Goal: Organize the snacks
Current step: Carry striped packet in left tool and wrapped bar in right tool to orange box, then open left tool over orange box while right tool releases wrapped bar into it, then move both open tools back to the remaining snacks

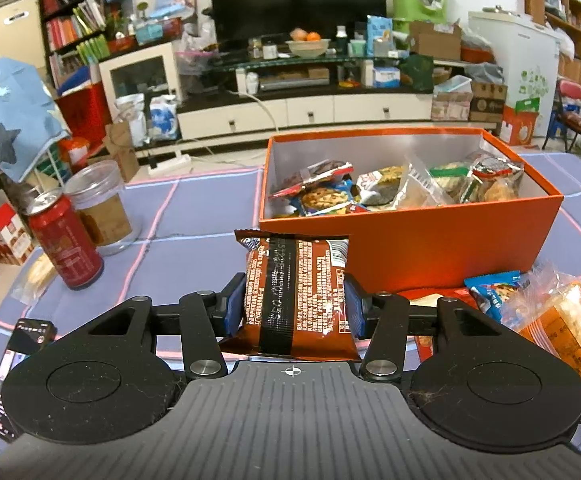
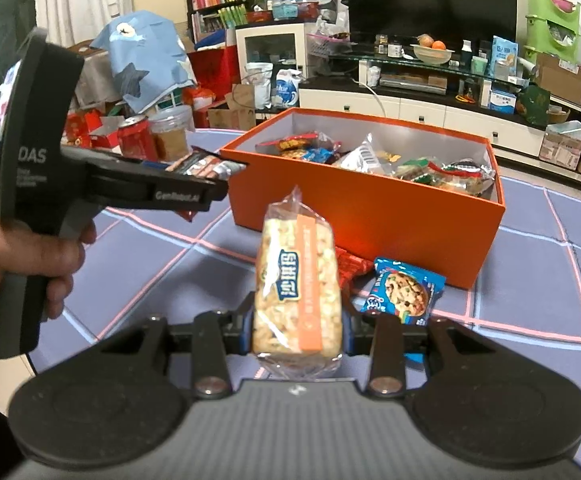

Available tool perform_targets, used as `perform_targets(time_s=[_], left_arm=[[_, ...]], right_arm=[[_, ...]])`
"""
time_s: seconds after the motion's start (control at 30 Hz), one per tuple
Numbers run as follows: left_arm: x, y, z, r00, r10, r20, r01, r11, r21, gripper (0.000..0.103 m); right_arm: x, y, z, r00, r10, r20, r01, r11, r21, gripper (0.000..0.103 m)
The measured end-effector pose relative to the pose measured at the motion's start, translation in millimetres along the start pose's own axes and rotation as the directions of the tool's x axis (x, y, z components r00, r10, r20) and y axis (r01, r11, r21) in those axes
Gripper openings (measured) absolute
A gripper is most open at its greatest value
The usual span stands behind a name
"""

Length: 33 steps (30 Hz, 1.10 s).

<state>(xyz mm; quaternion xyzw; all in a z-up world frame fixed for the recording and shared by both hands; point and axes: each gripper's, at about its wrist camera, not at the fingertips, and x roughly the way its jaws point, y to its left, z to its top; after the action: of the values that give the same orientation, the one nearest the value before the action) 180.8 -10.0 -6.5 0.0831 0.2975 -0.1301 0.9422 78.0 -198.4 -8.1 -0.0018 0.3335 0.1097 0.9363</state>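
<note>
A brown snack packet (image 1: pixel 296 294) is clamped in the left gripper (image 1: pixel 295 304) and a clear-wrapped puffed-rice bar (image 2: pixel 296 294) in the right gripper (image 2: pixel 297 326), both short of the orange box (image 2: pixel 370 216). Slippery wrappers could be dropped if squeezed loosely. A blue cookie packet (image 2: pixel 404 292) lies just before the box.

Left gripper (image 1: pixel 294 304) angled downward, jaws clamped on brown packet (image 1: pixel 296 292), left hand (image 2: pixel 18 256) wrapped round its handle, right gripper (image 2: pixel 296 326) angled downward, jaws clamped on rice-crisp packet (image 2: pixel 296 284), fingers level
</note>
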Motion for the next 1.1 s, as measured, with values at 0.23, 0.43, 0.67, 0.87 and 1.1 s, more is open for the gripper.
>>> perform_targets(time_s=[0.23,0.43,0.67,0.87,1.1], left_arm=[[-15,10,17,0.997,-0.074,0.026,0.076,0.994,-0.073,0.027],[4,8,71,0.995,-0.068,0.068,0.074,0.993,-0.088,0.027],[81,-16,120,0.999,-0.047,0.004,0.047,0.997,-0.056,0.050],[32,-2,70,0.996,-0.053,0.069,0.059,0.994,-0.087,0.073],[1,-5,-2,0.998,-0.060,-0.031,0.055,0.990,-0.131,0.073]], right_arm=[[-12,-4,18,0.998,0.008,0.054,-0.010,1.000,0.024,0.039],[8,-38,86,0.990,-0.064,0.126,0.055,0.996,0.071,0.039],[76,-66,144,0.985,-0.154,0.077,0.149,0.987,0.064,0.043],[31,-82,115,0.972,-0.194,0.131,0.172,0.972,0.162,0.068],[14,-67,11,0.971,-0.234,0.054,0.213,0.943,0.256,0.067]])
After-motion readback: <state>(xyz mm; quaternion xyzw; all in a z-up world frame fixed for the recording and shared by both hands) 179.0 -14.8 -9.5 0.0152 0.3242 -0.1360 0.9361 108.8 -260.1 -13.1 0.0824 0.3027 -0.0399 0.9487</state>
